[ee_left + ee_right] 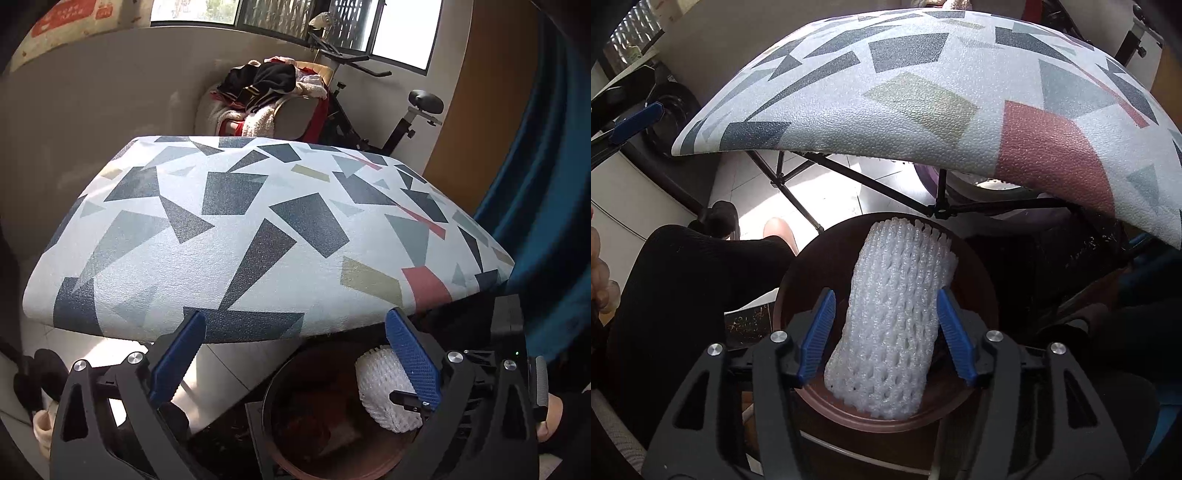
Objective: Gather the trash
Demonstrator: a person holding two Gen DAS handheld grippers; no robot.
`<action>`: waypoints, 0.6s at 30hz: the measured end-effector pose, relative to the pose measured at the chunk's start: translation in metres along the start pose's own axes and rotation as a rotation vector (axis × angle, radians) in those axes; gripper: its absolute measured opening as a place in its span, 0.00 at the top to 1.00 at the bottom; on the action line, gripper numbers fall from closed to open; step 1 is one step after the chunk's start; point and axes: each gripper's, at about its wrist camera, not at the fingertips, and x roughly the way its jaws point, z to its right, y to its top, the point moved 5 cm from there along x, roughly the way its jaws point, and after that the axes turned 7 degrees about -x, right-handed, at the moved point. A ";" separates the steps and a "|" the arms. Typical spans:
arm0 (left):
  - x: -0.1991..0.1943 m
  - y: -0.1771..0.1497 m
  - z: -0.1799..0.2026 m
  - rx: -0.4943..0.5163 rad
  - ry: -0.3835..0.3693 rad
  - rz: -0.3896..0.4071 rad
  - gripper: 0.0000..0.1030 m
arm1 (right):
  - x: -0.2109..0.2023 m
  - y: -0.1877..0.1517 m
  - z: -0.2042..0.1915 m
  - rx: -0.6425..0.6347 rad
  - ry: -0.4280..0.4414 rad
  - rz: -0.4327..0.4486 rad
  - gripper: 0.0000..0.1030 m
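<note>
Overhead, patterned table (923, 92), tiled floor (827, 184).

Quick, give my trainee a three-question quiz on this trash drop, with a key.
1. True or false: the foam net is over the bin.
2. Which hand-held gripper has the net between its fingers: A) left B) right?
3. Fill in: the patterned table top holds ____ trash in these views.

Key: 1. True: the net hangs inside the bin's rim. 2. B: it lies between the right one's fingers, whose pads stand clear of it; the left one is wide open with nothing between. 3. No.
</note>
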 end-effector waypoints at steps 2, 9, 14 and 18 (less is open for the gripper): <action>-0.001 0.001 0.000 0.003 0.003 0.006 0.07 | -0.006 0.004 0.003 0.001 -0.010 0.024 0.25; -0.011 0.018 0.004 0.027 0.044 0.051 0.06 | -0.043 0.031 0.015 -0.029 -0.094 0.145 0.10; -0.029 0.050 0.014 0.065 0.074 0.126 0.06 | -0.098 0.066 0.036 -0.020 -0.160 0.278 0.06; -0.048 0.081 0.030 0.095 0.064 0.197 0.06 | -0.143 0.096 0.047 -0.021 -0.213 0.372 0.06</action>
